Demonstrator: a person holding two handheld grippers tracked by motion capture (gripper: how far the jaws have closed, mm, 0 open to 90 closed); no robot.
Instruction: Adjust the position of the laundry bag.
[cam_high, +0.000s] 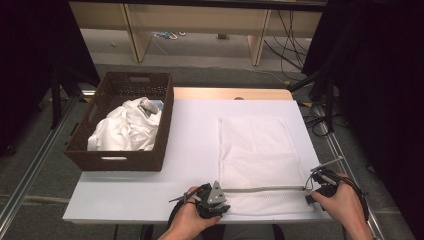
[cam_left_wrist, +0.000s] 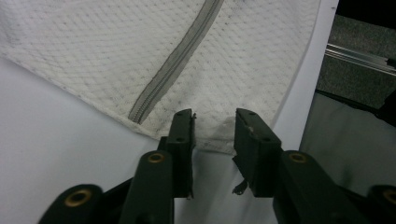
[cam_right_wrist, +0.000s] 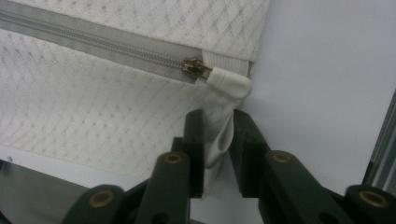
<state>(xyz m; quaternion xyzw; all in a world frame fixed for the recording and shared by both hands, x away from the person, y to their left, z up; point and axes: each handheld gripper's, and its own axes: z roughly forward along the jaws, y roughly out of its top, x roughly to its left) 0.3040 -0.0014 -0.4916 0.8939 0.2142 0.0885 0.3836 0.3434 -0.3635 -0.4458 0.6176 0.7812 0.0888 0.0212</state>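
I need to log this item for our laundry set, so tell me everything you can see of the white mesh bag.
The mesh bag is white netted fabric, rectangular, lying flat on the white table right of the basket. A grey zipper crosses its near end, closed, its brass slider with white pull at the right corner. The right gripper pinches that corner's fabric; the left gripper, jaws apart, straddles the near left corner.

the mesh bag lies flat on the right half of the table, its zipper running along the near edge. the basket sits at the table's left edge with a heap of cloth in it. the left gripper is at the bag's near left corner, the right gripper at its near right corner.
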